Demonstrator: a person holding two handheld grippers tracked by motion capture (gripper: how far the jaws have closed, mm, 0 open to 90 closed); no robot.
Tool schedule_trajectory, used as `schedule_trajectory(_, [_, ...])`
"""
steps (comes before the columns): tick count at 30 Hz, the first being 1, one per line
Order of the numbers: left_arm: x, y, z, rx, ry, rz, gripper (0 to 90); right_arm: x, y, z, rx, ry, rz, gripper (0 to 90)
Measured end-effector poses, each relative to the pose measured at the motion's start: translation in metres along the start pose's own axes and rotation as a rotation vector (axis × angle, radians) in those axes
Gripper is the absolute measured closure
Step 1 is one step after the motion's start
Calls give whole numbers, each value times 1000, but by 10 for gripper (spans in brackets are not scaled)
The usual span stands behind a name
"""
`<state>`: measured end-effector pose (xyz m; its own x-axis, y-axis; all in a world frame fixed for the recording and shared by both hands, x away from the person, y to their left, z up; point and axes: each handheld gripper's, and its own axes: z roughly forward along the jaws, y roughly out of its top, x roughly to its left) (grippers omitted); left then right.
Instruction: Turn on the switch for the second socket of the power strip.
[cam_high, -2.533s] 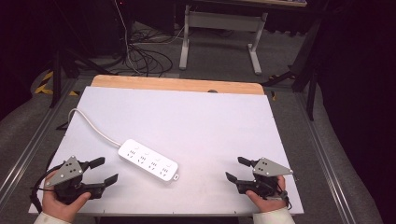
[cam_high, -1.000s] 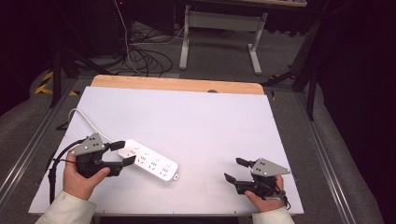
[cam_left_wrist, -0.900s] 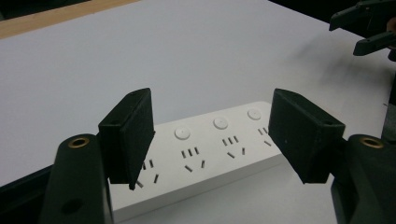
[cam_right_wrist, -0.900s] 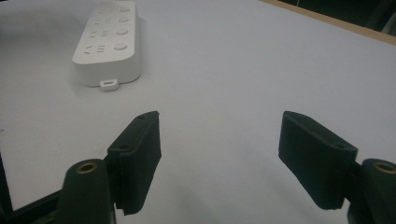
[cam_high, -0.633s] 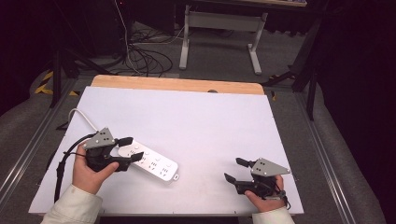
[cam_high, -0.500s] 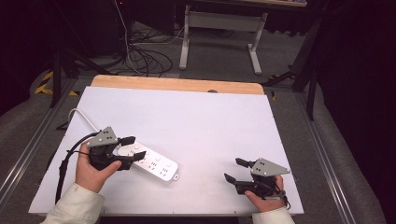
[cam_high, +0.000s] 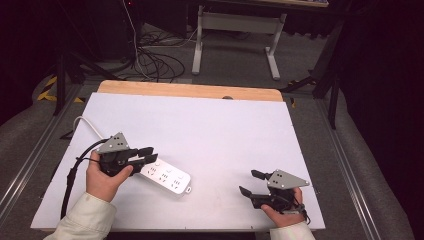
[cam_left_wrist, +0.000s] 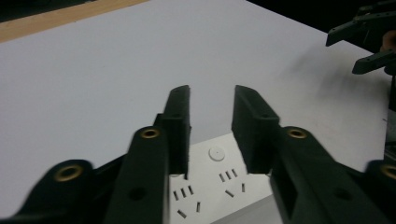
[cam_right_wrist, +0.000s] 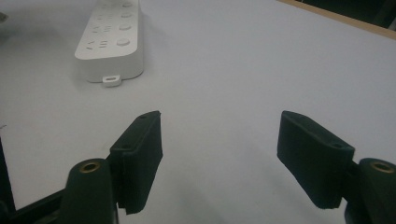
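My left gripper (cam_high: 148, 154) has slid over the power strip (cam_high: 165, 176), its jaws just narrowed, seemingly not yet pinching; my right gripper (cam_high: 251, 181) waits open on the bench (cam_high: 210, 125).

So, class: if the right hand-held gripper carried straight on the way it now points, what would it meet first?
Probably nothing: the right hand-held gripper, jaws open, points across bare white table. The power strip lies left of that line, so the way looks free, though depth is hard to judge.
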<state>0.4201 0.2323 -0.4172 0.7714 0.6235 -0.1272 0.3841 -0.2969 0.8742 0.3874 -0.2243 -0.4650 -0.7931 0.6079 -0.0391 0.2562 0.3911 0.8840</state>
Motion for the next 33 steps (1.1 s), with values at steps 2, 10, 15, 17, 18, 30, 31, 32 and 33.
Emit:
schedule_trajectory(2, [2,0,3,-9,-18,-13,876,0,0,0,3,-1,-1,322])
schedule_trajectory(10, [7,-2,14,21,-3,-31,898,0,0,0,3,1,-2,322])
schedule_trajectory(15, [11,-4,21,58,38,-25,898,0,0,1,4,2,-4,322])
schedule_trajectory(17, [12,-5,24,72,46,-21,898,0,0,0,4,1,-3,323])
schedule_trajectory(18, [12,-6,25,80,61,-10,898,0,0,1,5,1,-1,323])
schedule_trajectory(30, [13,-11,36,154,81,9,898,0,0,1,4,5,-2,326])
schedule_trajectory(31, [12,-12,37,163,75,4,898,0,0,0,5,4,-2,326])
schedule_trajectory(32, [12,-12,38,168,79,1,898,0,0,1,3,5,-1,326])
schedule_trajectory(33, [12,-13,39,173,79,3,898,0,0,1,3,6,-1,326])
